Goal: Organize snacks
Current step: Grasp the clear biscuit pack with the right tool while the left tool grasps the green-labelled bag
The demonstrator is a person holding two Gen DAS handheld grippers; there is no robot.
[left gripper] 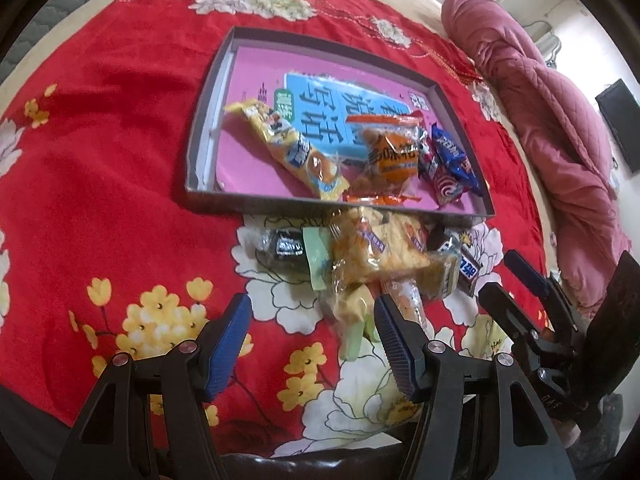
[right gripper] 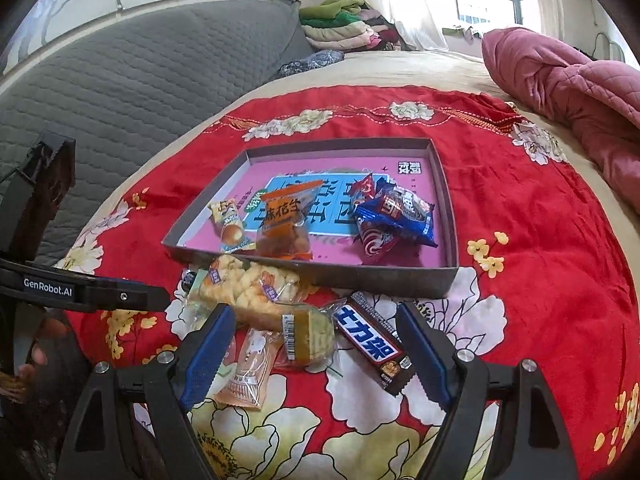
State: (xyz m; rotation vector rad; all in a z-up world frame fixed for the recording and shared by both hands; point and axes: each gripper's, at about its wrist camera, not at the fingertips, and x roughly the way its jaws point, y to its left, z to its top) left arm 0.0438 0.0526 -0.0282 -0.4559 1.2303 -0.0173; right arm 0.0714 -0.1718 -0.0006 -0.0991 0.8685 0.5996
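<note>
Snacks in two groups on the red floral cloth (right gripper: 540, 240). The shallow grey box (right gripper: 446, 280) with a pink printed floor sits mid-frame in both views and holds a yellow cake stick pack (left gripper: 288, 148), an orange peanut bag (left gripper: 394, 156) and blue-and-red cookie packs (right gripper: 396, 216). The loose pile (left gripper: 376, 260) lies just below the box's near wall: clear bags of yellow puffs, a pale green wrapper, small dark bars, all overlapping, so I cannot count them. A dark chocolate bar (right gripper: 374, 344) with white lettering lies at the pile's right edge.

My left gripper (left gripper: 312, 344) is spread wide with nothing in it, over the pile's lower edge; its right finger covers part of a wrapper. My right gripper (right gripper: 316, 356) is also released, empty, straddling a round cake pack (right gripper: 308, 338) and the bar, not touching that I can see.

A pink quilt (right gripper: 568, 80) sits upper right, a grey quilted cover (right gripper: 140, 80) upper left, folded clothes (right gripper: 340, 28) by the window.
</note>
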